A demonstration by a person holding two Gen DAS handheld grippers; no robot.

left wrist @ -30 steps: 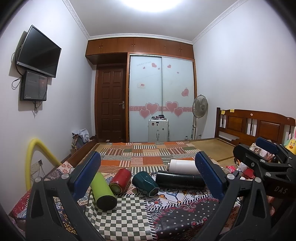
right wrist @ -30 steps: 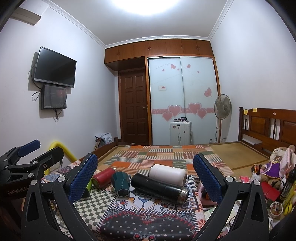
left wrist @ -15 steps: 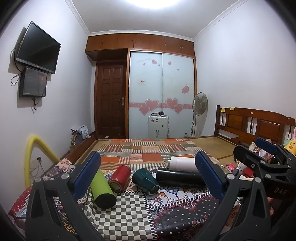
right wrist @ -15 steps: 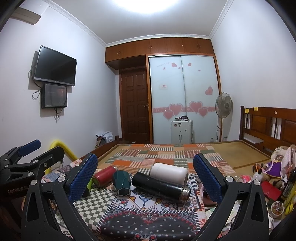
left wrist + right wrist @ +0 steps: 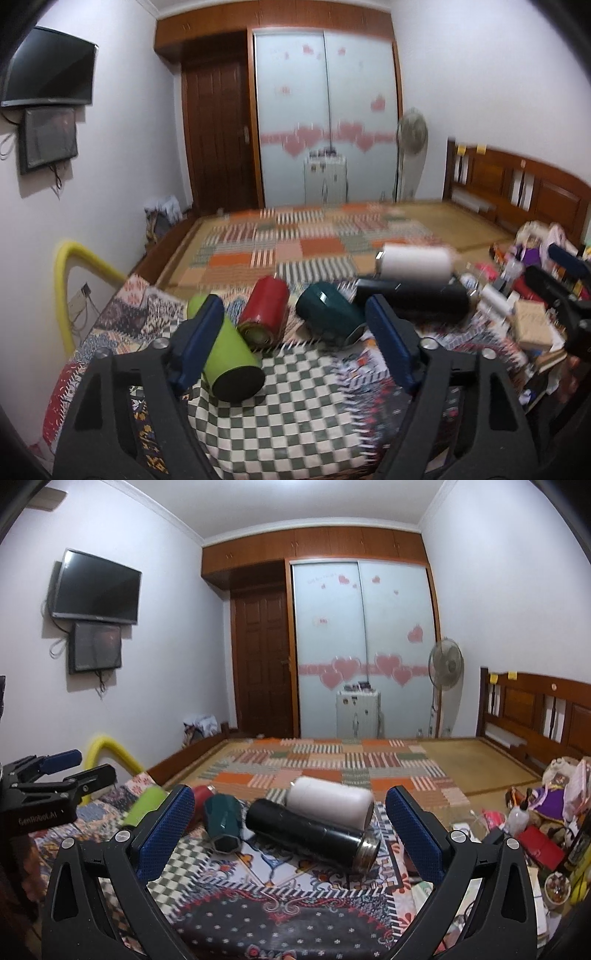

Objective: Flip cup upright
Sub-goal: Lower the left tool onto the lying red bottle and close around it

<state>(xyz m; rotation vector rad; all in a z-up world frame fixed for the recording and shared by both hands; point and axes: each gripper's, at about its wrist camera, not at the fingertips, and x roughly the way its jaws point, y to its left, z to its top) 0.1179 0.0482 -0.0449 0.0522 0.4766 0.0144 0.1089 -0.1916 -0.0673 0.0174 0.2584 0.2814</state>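
Note:
Several cups lie on their sides on a patterned cloth [image 5: 288, 406]: a lime green cup [image 5: 229, 362], a red cup [image 5: 266, 310], a dark teal faceted cup [image 5: 328, 314], a black flask [image 5: 417, 299] and a white cup [image 5: 413, 264]. My left gripper [image 5: 295, 343] is open and empty, just short of the green, red and teal cups. My right gripper [image 5: 290, 834] is open and empty, facing the teal cup [image 5: 223, 821], black flask [image 5: 314, 834] and white cup [image 5: 330, 805]. The green cup [image 5: 144, 806] and red cup [image 5: 201, 797] lie at its left.
A cluttered pile of boxes, bottles and toys [image 5: 539, 834] fills the right side. A yellow foam tube [image 5: 70, 288] arches at the left edge. A bed with a patchwork mat [image 5: 332, 764] and a wooden headboard [image 5: 535, 709] lies beyond.
The left gripper has dipped and moved closer to the cups, which now look larger and blurred. The right gripper has tilted down slightly. Both stay open.

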